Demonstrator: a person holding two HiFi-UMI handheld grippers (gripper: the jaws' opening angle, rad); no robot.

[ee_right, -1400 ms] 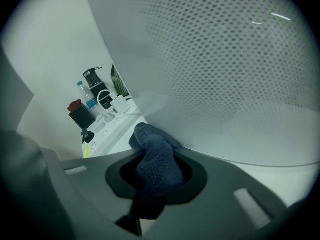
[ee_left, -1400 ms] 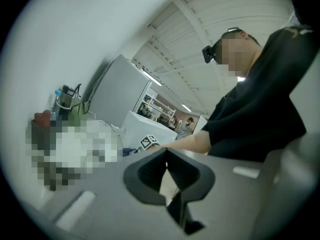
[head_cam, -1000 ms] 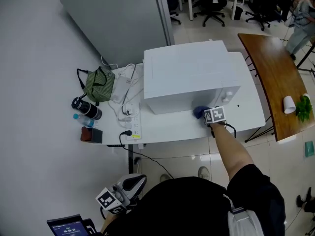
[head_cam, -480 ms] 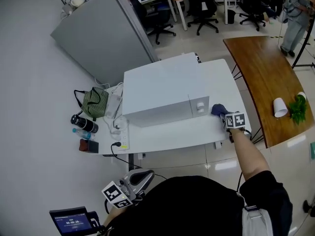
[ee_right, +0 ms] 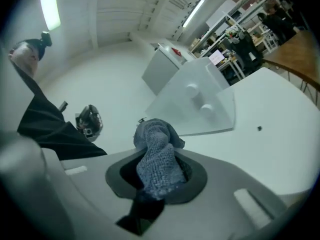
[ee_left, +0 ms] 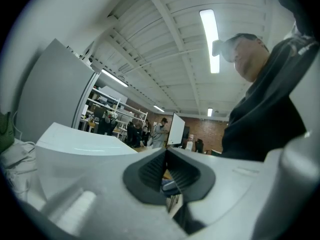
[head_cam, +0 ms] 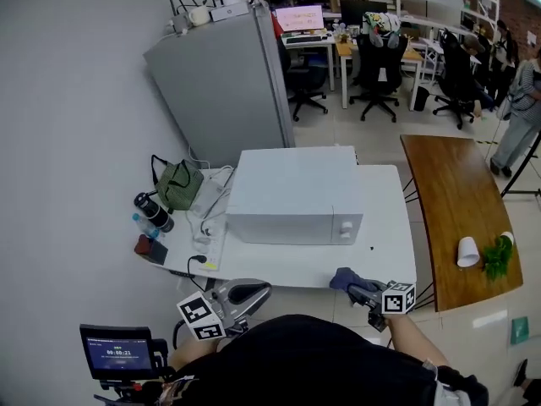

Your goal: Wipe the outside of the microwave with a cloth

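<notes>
Our right gripper (head_cam: 359,292) clamps the cloth (ee_right: 156,159), microwave (head_cam: 292,194) ahead and apart; our left gripper's (head_cam: 254,291) jaws meet, empty.

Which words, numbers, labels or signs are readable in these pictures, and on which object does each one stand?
No text can be read with certainty.
Small screen: light digits, too small to read.
Pink monitor: content too small to read.
Microwave: no legible label near its knobs.
Marker cubes: black-and-white square patterns, no letters.
Cloth: no print.
</notes>
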